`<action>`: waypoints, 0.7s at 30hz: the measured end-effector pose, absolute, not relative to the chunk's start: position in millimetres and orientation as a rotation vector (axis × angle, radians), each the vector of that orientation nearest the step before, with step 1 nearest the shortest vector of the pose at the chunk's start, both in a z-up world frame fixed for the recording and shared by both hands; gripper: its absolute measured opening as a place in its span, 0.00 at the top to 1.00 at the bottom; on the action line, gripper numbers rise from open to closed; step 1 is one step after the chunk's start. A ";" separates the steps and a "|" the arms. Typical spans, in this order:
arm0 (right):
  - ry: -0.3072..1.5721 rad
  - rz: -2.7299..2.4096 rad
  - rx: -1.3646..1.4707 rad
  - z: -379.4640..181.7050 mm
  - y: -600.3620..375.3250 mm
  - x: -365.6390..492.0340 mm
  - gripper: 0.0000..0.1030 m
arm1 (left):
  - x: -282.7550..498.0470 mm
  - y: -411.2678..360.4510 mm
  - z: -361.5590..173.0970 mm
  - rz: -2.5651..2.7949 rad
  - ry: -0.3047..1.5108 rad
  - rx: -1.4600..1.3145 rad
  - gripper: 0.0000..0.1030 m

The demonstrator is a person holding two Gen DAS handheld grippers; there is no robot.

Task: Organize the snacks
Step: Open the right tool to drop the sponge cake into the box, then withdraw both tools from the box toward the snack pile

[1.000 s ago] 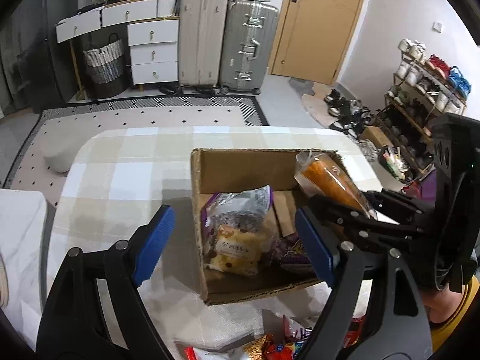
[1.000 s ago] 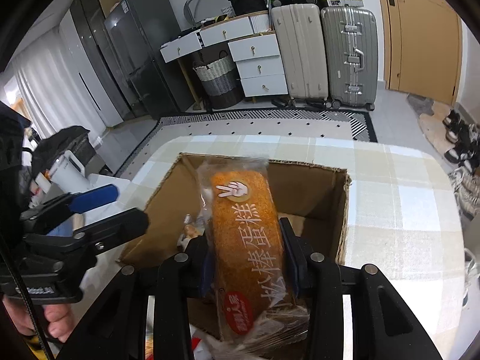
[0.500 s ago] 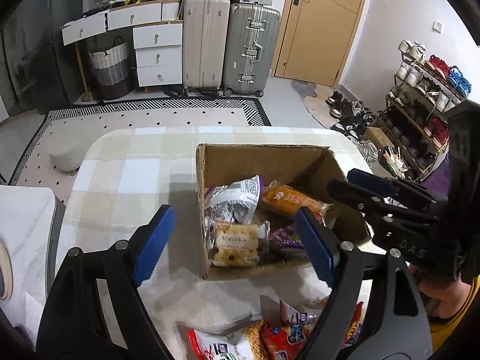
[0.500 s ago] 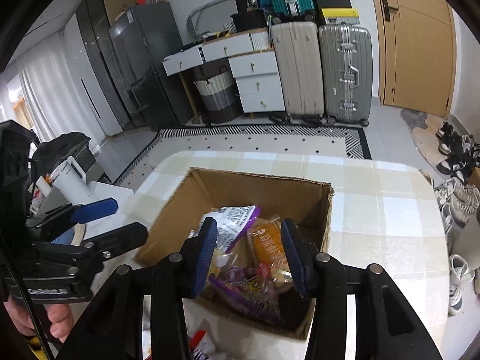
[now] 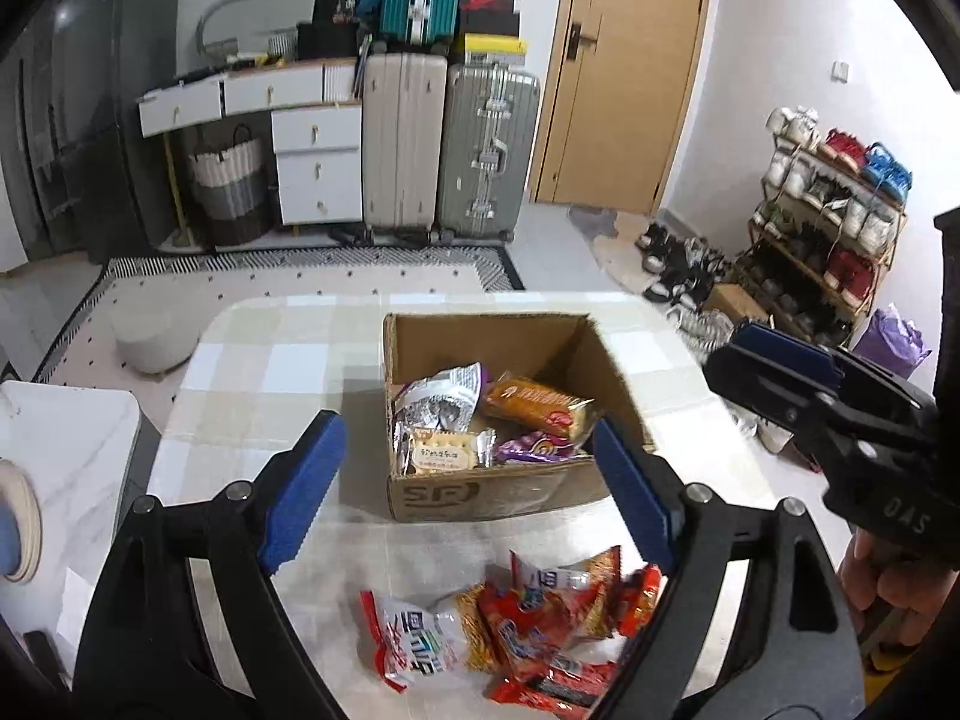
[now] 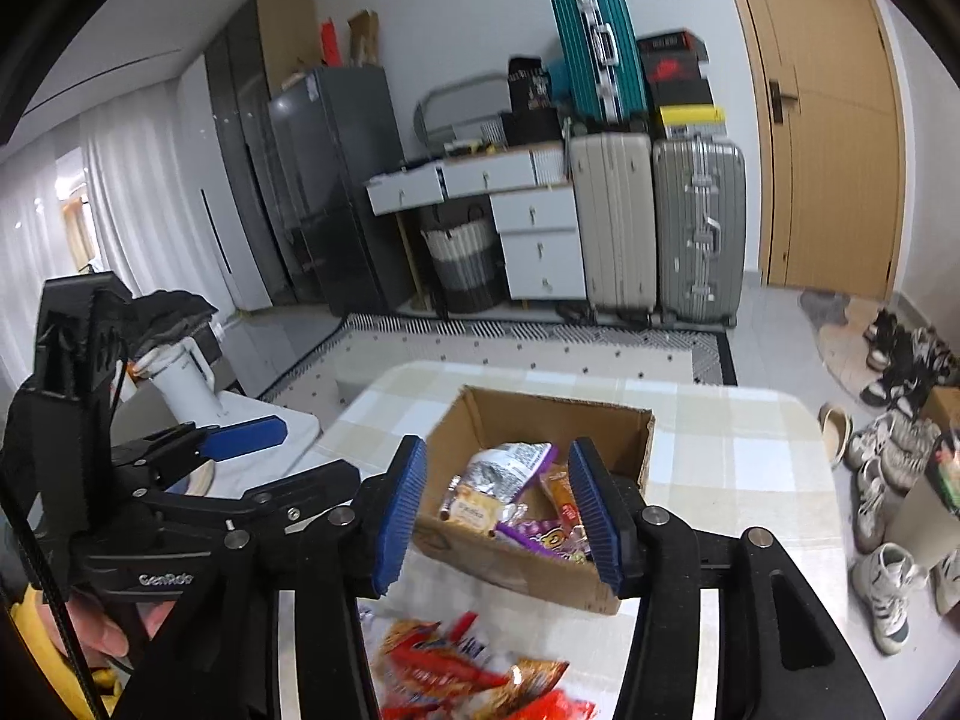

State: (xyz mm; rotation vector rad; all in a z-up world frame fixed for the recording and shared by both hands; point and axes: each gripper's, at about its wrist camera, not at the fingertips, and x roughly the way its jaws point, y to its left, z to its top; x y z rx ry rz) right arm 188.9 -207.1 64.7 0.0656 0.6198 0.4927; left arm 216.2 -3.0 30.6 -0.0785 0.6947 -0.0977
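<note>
A cardboard box (image 5: 498, 492) sits open-topped on a checked worktop (image 5: 270, 372), already holding several packets: an orange cake roll (image 5: 534, 407), a silver and purple bag (image 5: 438, 402), a cracker pack (image 5: 441, 454) and a purple packet (image 5: 537, 447). The snacks not yet sorted lie in a loose pile of red and white packets (image 5: 516, 612) on the worktop, just in front of the box on the side nearest the person.

Both tools hover above the worktop, pointing downward toward the box. The left gripper (image 5: 462, 492) has its blue fingers (image 5: 303, 489) wide apart with nothing between them. The right gripper (image 6: 492, 516) has just been opening, and its fingers (image 6: 399, 513) stand moderately apart, also empty; the cake roll lies inside the box, clear of them.

The pile lies below and nearer than both pairs of fingers, roughly between the two hands. In the left view it sits almost centred under the left gripper; in the right view it lies low, slightly toward its left finger. The left hand looks marginally better placed. The packets overlap at mixed angles, so no single long axis is clear.
</note>
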 end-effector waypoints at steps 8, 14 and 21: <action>0.482 0.497 0.088 96.5 -219.8 93.1 0.29 | 127.9 -6.4 65.9 -0.105 0.595 -0.076 0.15; 0.390 0.479 0.113 106.5 -227.9 26.8 0.18 | 58.5 -4.1 84.6 -0.093 0.496 -0.071 0.01; 0.339 0.447 0.135 102.1 -239.8 -26.3 0.03 | -18.4 -1.7 78.1 -0.098 0.460 -0.069 0.01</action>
